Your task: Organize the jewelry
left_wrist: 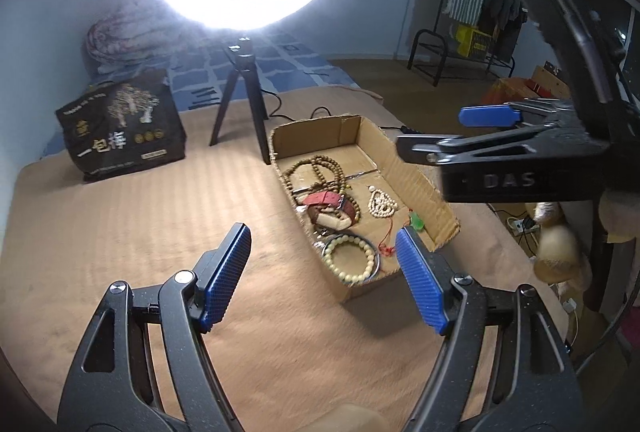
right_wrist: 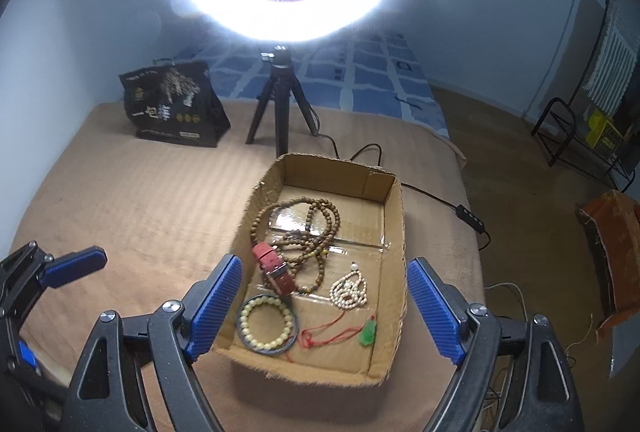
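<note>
Shallow brown cardboard box [right_wrist: 394,216] sits on the tan blanket-covered bed [right_wrist: 140,200], holding brown wooden bead strand [right_wrist: 316,228], red leather watch strap [right_wrist: 274,268], cream bead bracelet [right_wrist: 267,324], white pearl necklace [right_wrist: 350,290], green pendant on red cord [right_wrist: 369,332]. Left gripper [left_wrist: 322,278] spread wide, empty, above the bed beside the box's near corner; right gripper [right_wrist: 324,306] likewise spread, empty, hovering over the box's near end

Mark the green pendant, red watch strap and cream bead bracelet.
green pendant [right_wrist: 368,333], right wrist view, middle of the stone.
red watch strap [right_wrist: 267,258], right wrist view, upper strap end.
cream bead bracelet [right_wrist: 245,318], right wrist view, left-side beads.
</note>
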{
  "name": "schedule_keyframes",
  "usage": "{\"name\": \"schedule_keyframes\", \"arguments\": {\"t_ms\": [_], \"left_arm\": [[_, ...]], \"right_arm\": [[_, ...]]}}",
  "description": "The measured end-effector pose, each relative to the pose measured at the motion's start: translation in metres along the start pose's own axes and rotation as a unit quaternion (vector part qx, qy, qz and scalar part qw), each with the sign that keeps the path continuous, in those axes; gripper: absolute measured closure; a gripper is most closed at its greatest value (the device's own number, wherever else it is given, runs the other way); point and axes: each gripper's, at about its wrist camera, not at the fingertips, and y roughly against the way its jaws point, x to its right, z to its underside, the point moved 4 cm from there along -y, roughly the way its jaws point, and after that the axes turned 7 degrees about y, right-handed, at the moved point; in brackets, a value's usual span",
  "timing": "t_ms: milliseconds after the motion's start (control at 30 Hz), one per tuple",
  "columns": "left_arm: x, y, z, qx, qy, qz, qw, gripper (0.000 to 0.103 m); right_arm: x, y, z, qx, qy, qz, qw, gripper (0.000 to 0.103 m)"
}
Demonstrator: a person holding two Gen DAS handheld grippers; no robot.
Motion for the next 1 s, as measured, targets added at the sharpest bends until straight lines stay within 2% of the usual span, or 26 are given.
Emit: {"name": "schedule_keyframes", "arguments": {"t_ms": [233,500,600,833,933,1000], "left_arm": [[-0.015,0.040,0.016,0.014,-0.008,-0.011,0.9998,0.026],[-0.027,0.081,0.030,0.033,-0.007,-0.015,0.9993,0.026],[-0.028,0.094,0.034,0.047,-0.007,-0.016,0.9988,0.020],[-0.029,0.119,0.036,0.065,-0.016,-0.019,0.9976,0.018],[-0.030,0.129,0.036,0.078,-0.011,-0.017,0.9968,0.007],[-0.027,0.136,0.038,0.087,-0.016,-0.020,0.9958,0.005]], "right_arm": [[-0.012,0.041,0.019,0.033,-0.015,0.007,0.999,0.011],[-0.031,0.075,0.043,0.066,-0.017,0.034,0.997,0.003],[-0.037,0.084,0.050,0.070,-0.017,0.051,0.996,0.001],[-0.045,0.103,0.060,0.082,-0.012,0.078,0.993,0.000],[-0.049,0.110,0.064,0.088,-0.011,0.088,0.992,0.000],[-0.052,0.113,0.067,0.091,-0.007,0.096,0.991,0.000]]}}
